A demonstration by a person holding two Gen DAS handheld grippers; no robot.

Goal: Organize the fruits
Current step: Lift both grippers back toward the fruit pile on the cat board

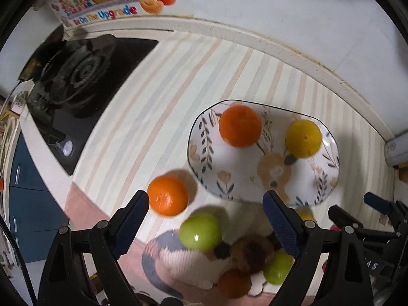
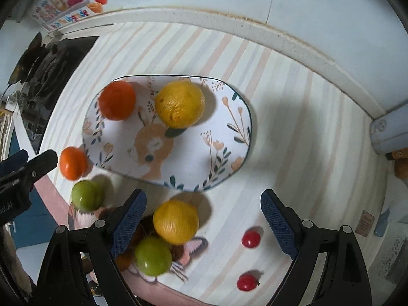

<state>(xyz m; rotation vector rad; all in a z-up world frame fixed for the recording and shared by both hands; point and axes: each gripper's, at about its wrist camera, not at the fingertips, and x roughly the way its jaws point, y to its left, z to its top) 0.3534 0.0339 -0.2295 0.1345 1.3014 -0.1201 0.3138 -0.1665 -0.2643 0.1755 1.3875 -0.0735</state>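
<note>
Hovering: left claw and right claw both spread apart, empty | loose yellow orange nearest on surface | plate beyond holds two fruits | next: close right claw on yellow orange, carry to plate.

Striped counter mat, black gas stove, white wall

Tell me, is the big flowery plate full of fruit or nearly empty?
Nearly empty. The plate holds only an orange and a yellow fruit; most of its painted face shows bare.
</note>
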